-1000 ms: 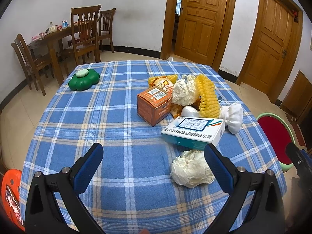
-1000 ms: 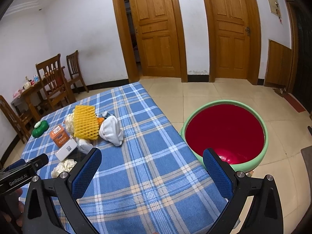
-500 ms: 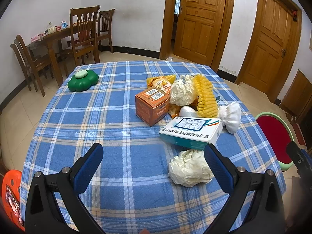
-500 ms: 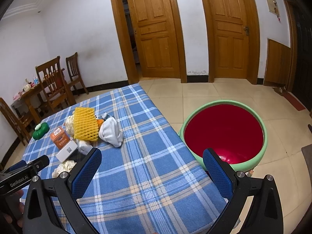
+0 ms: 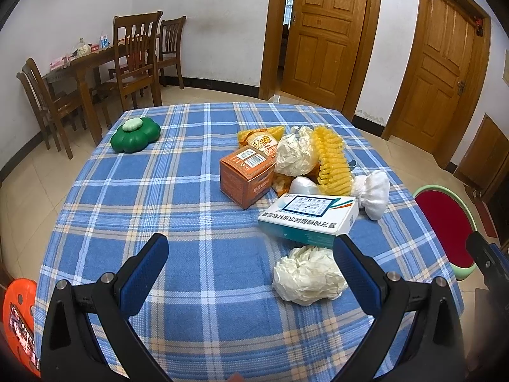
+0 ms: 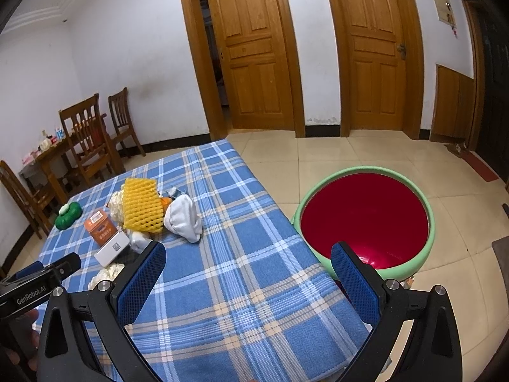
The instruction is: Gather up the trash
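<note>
Ahead of the tongs lie two boxes, one orange box (image 5: 246, 176) and one white-and-teal box (image 5: 308, 219); two crumpled paper wads (image 5: 307, 275) (image 5: 294, 154); one yellow foam net (image 5: 331, 160); one snack bag (image 5: 259, 138); one white cloth bundle (image 5: 375, 192); one green flower-shaped container (image 5: 135, 133). To the right, one red basin (image 6: 366, 222).

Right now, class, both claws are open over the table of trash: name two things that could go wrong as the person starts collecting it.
1. The paper wad lies right against the white box; the open left claw closing there may nudge the box.
2. The basin sits on the floor beside the table, so trash dropped from the right claw could miss it.
</note>
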A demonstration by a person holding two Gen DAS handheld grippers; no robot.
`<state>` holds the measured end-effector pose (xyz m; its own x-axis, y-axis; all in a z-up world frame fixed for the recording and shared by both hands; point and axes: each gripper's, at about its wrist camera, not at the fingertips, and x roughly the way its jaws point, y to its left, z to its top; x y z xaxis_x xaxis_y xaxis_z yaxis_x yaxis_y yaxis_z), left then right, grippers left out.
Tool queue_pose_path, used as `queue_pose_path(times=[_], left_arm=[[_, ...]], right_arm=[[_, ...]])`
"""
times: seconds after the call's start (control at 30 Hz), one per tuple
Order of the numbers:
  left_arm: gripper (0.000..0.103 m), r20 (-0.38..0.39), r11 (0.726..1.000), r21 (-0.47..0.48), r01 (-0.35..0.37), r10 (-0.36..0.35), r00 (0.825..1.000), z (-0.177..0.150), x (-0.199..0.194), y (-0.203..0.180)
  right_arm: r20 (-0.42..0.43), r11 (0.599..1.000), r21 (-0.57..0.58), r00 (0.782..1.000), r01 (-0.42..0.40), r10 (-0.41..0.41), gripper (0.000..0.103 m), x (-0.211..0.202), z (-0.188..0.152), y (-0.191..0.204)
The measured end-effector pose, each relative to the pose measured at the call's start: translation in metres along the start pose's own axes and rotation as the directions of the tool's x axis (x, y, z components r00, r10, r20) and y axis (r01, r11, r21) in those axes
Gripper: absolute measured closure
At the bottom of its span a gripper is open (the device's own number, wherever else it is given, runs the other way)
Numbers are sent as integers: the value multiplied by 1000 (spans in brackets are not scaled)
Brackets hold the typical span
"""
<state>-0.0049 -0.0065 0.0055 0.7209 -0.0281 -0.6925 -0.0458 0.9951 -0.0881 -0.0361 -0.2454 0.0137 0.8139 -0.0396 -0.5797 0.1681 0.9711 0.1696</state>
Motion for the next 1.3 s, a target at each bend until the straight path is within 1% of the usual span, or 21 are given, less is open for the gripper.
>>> queue_pose_path(times=[0.7,0.9,1.0,1.13,1.3], left_arm=[[2,0,1000,1,6,-6,1000,0,-3,1],[2,-26,1000,-7,8,-8,1000,-4,3,3],[2,-38,1000,-9,21,-21,999,-7,6,3],[2,-53,999,12,36,-35,998,-11,10,-2],[2,-90,997,28,74,-72,993,-17,17,-11]], right_arm=[[-16,1000,28,1000,-4,5,0,0,-1,-4],[-18,1000,24,1000,10,-10,0,1,-2,-4],[-21,1000,25,1000,13,-13,0,1,-3,-6],[-17,1000,18,1000,7,-7,0,1,-3,-6],[-19,1000,18,1000,3,-3,0,2,-5,-7]])
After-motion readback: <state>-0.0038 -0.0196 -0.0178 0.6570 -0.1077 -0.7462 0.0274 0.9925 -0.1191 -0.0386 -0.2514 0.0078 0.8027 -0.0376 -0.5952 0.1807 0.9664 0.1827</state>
